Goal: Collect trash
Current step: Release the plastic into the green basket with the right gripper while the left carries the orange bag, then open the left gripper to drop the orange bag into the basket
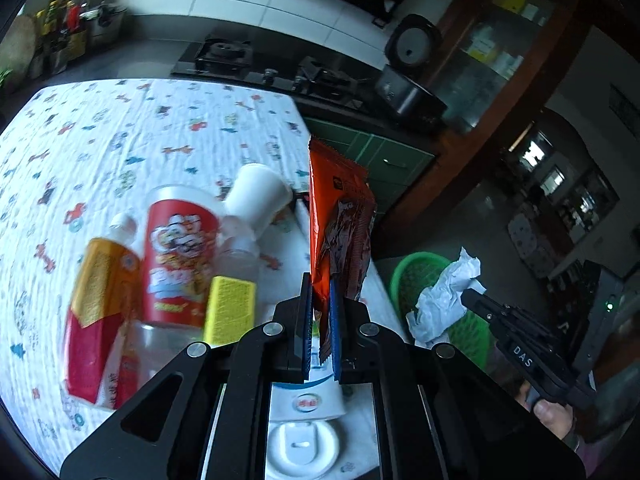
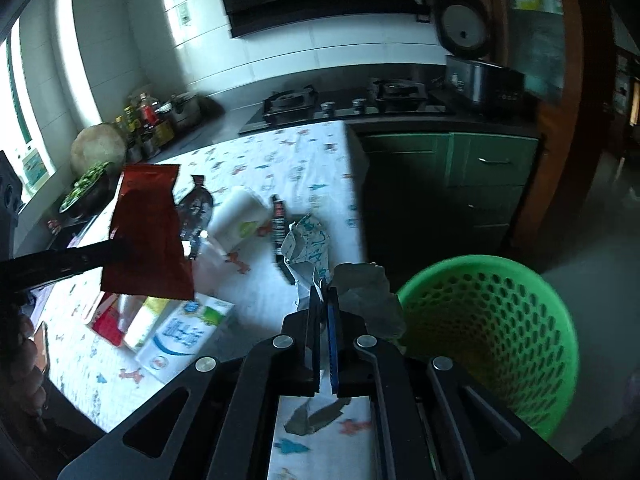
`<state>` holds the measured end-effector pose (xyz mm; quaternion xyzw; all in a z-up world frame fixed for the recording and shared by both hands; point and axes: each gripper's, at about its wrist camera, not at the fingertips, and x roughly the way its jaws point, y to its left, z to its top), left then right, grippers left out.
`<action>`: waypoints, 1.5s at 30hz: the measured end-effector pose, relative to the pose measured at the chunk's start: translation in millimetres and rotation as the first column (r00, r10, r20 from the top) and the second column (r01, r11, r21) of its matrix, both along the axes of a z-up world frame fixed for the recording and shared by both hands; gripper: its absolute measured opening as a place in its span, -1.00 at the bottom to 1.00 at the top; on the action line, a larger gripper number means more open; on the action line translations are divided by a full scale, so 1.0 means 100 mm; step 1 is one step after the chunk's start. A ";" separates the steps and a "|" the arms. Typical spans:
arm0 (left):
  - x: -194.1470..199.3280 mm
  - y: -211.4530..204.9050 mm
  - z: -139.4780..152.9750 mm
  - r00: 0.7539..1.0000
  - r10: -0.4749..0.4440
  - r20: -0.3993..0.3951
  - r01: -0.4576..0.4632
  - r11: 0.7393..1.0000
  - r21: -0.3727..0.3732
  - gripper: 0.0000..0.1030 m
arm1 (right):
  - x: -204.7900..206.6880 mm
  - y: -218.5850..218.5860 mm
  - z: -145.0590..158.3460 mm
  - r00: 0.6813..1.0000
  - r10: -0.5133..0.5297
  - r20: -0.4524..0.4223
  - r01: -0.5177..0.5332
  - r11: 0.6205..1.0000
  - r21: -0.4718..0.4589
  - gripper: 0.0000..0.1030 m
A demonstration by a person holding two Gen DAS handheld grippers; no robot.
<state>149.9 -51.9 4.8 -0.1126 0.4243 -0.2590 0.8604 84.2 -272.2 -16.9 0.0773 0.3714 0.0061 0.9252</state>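
Above a tabletop (image 1: pixel 120 128) draped in a white patterned cloth, the left gripper (image 1: pixel 320 316) clamps a crinkled red foil wrapper (image 1: pixel 340 216) held upright, while the right gripper (image 2: pixel 324 304) pinches a crumpled white tissue (image 2: pixel 368 296) beside a green perforated plastic basket (image 2: pixel 492 320).

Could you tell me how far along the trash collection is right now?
Nothing visibly lies in the green basket yet. In hand: the left gripper clamps a red wrapper, the right gripper a crumpled tissue beside the basket. Left: bottles, a cup and cartons on the table.
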 end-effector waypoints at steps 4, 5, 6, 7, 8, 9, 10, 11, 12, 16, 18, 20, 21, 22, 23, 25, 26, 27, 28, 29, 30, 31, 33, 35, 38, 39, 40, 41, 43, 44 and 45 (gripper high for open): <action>-0.02 -0.26 0.03 0.998 -0.055 0.009 0.055 0.998 0.003 -0.88 | -0.11 -0.28 0.00 0.997 -0.071 -0.008 0.071 0.997 -0.021 -0.93; -0.03 -0.34 0.03 0.997 -0.070 0.010 0.070 0.998 0.004 -0.88 | -0.14 -0.33 -0.01 0.996 -0.084 -0.011 0.083 0.996 -0.026 -0.93; -0.04 -0.42 0.03 0.996 -0.087 0.010 0.087 0.996 0.006 -0.88 | -0.16 -0.39 -0.02 0.995 -0.102 -0.015 0.101 0.994 -0.032 -0.92; -0.05 -0.47 0.02 0.995 -0.098 0.009 0.098 0.995 0.007 -0.88 | -0.19 -0.46 -0.03 0.992 -0.126 -0.021 0.125 0.992 -0.036 -0.92; -0.07 -0.56 0.02 0.993 -0.115 0.008 0.115 0.993 0.010 -0.88 | -0.22 -0.53 -0.04 0.989 -0.144 -0.027 0.143 0.989 -0.038 -0.90; -0.07 -0.60 0.02 0.992 -0.123 0.008 0.123 0.992 0.011 -0.88 | -0.25 -0.60 -0.06 0.985 -0.168 -0.031 0.167 0.985 -0.042 -0.85; -0.08 -0.70 0.02 0.990 -0.140 0.008 0.140 0.990 0.014 -0.88 | -0.28 -0.66 -0.07 0.983 -0.182 -0.034 0.181 0.983 -0.042 -0.83; -0.10 -0.79 0.02 0.988 -0.156 0.007 0.156 0.988 0.017 -0.88 | -0.31 -0.72 -0.09 0.979 -0.200 -0.037 0.199 0.979 -0.042 -0.82; -0.10 -0.84 0.02 0.986 -0.165 0.007 0.164 0.986 0.020 -0.88 | -0.36 -0.80 -0.10 0.974 -0.223 -0.039 0.221 0.974 -0.041 -0.77; -0.14 -1.17 -0.01 0.975 -0.221 0.003 0.221 0.975 0.037 -0.88 | -0.50 -0.98 -0.13 0.961 -0.272 -0.044 0.270 0.962 -0.034 -0.55; -0.14 -1.32 -0.03 0.970 -0.245 -0.004 0.244 0.969 0.046 -0.88 | -0.56 -1.04 -0.13 0.958 -0.284 -0.042 0.283 0.959 -0.031 -0.50; -0.16 -1.48 -0.06 0.963 -0.270 -0.009 0.270 0.961 0.058 -0.88 | -0.65 -1.11 -0.12 0.953 -0.301 -0.037 0.300 0.953 -0.027 -0.42; -0.16 -1.55 -0.08 0.960 -0.280 -0.012 0.280 0.958 0.066 -0.88 | -0.68 -1.14 -0.12 0.951 -0.307 -0.035 0.307 0.951 -0.026 -0.38; -0.17 -1.63 -0.10 0.956 -0.292 -0.018 0.293 0.954 0.072 -0.88 | -0.73 -1.17 -0.11 0.948 -0.316 -0.031 0.315 0.949 -0.023 -0.36; -0.17 -1.70 -0.12 0.953 -0.303 -0.023 0.304 0.950 0.077 -0.88 | -0.76 -1.20 -0.11 0.946 -0.322 -0.029 0.321 0.947 -0.019 -0.31; -0.18 -1.85 -0.19 0.946 -0.321 -0.037 0.323 0.942 0.095 -0.87 | -0.85 -1.25 -0.10 0.943 -0.333 -0.025 0.333 0.943 -0.012 -0.20; -0.19 -1.90 -0.22 0.944 -0.327 -0.045 0.330 0.939 0.100 -0.87 | -0.89 -1.27 -0.10 0.941 -0.338 -0.022 0.338 0.941 -0.013 -0.14; -0.20 -1.97 -0.26 0.940 -0.335 -0.056 0.339 0.935 0.105 -0.87 | -0.92 -1.27 -0.10 0.940 -0.341 -0.021 0.341 0.940 -0.015 -0.10; -0.20 -1.99 -0.28 0.938 -0.340 -0.064 0.345 0.932 0.108 -0.87 | -0.96 -1.29 -0.09 0.938 -0.346 -0.018 0.346 0.938 -0.016 -0.08; -0.22 -2.05 -0.32 0.935 -0.346 -0.074 0.352 0.929 0.111 -0.86 | -0.99 -1.30 -0.09 0.936 -0.350 -0.016 0.350 0.937 -0.014 -0.02; -0.23 -2.11 -0.36 0.931 -0.354 -0.083 0.362 0.925 0.117 -0.86 | -1.02 -1.32 -0.09 0.935 -0.355 -0.015 0.355 0.935 -0.013 0.03; -0.23 -2.16 -0.39 0.929 -0.360 -0.091 0.369 0.921 0.125 -0.85 | -1.05 -1.33 -0.09 0.934 -0.358 -0.015 0.358 0.934 -0.012 0.04; -0.22 -2.21 -0.43 0.925 -0.365 -0.105 0.377 0.917 0.129 -0.81 | -1.09 -1.35 -0.10 0.932 -0.363 -0.018 0.363 0.932 -0.007 0.05; -0.23 -2.26 -0.50 0.920 -0.373 -0.123 0.388 0.912 0.131 -0.74 | -1.14 -1.37 -0.11 0.930 -0.367 -0.019 0.367 0.930 -0.006 0.10; -0.26 -2.29 -0.55 0.921 -0.367 -0.130 0.384 0.913 0.141 -0.14 | -1.17 -1.39 -0.11 0.929 -0.370 -0.021 0.370 0.929 -0.003 0.15; -0.27 -2.29 -0.56 0.924 -0.362 -0.126 0.378 0.914 0.148 -0.02 | -1.18 -1.39 -0.12 0.929 -0.370 -0.022 0.370 0.929 -0.002 0.17; -0.28 -2.29 -0.57 0.924 -0.364 -0.121 0.379 0.913 0.151 -0.02 | -1.18 -1.39 -0.13 0.929 -0.371 -0.022 0.371 0.929 -0.003 0.17; -0.29 -2.28 -0.57 0.922 -0.368 -0.123 0.384 0.911 0.151 -0.02 | -1.18 -1.40 -0.13 0.929 -0.369 -0.024 0.369 0.929 -0.001 0.18; -0.31 -2.25 -0.56 0.923 -0.366 -0.121 0.382 0.912 0.152 -0.02 | -1.18 -1.40 -0.14 0.932 -0.361 -0.029 0.361 0.932 0.005 0.19; -0.32 -2.23 -0.55 0.925 -0.363 -0.114 0.378 0.913 0.156 -0.02 | -1.16 -1.38 -0.14 0.934 -0.357 -0.031 0.358 0.934 0.006 0.21; -0.32 -2.20 -0.53 0.927 -0.360 -0.109 0.374 0.914 0.159 -0.02 | -1.14 -1.37 -0.14 0.936 -0.350 -0.033 0.350 0.937 0.009 0.24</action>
